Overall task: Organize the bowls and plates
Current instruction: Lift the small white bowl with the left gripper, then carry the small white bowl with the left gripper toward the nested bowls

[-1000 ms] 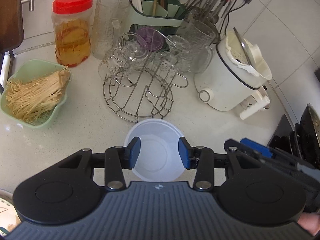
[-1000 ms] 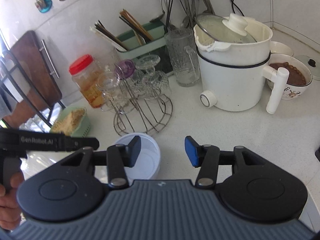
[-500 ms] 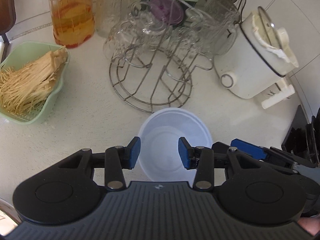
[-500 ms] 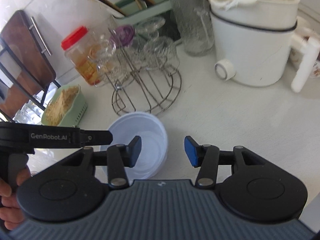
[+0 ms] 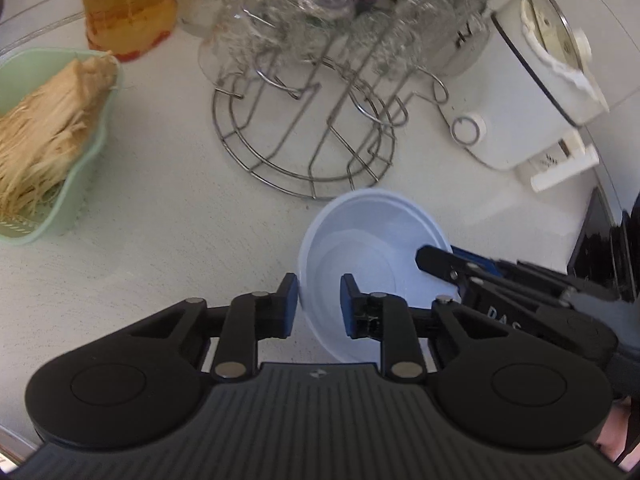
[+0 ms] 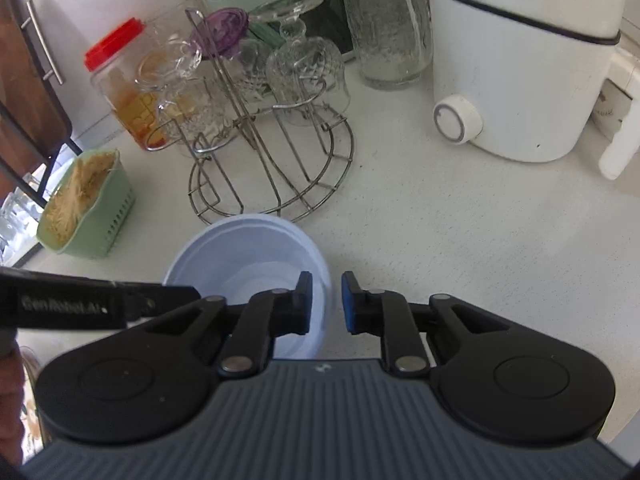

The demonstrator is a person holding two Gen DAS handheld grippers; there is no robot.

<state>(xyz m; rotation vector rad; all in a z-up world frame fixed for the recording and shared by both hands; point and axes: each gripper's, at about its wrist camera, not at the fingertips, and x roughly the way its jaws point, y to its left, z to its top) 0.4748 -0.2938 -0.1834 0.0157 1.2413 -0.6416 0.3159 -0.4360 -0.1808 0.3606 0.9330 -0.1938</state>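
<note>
Now the pale, thin-walled bowl (image 5: pixel 372 256) sat upright on the white surface (image 5: pixel 168 248), just near of the wire glass rack (image 5: pixel 304 136). Its left rim passed between the parted fingers of the left hand-held gripper (image 5: pixel 319 298). Its right rim passed between those of the right hand-held gripper (image 6: pixel 326 300), also apart, neither visibly clamped.

The near rim of the white bowl (image 6: pixel 248 256) is hidden behind the right gripper (image 6: pixel 325 303); the glasses on the wire rack (image 5: pixel 308 136) are blurred (left wrist view), the jar (image 5: pixel 128 4) cut off at the far edge
</note>
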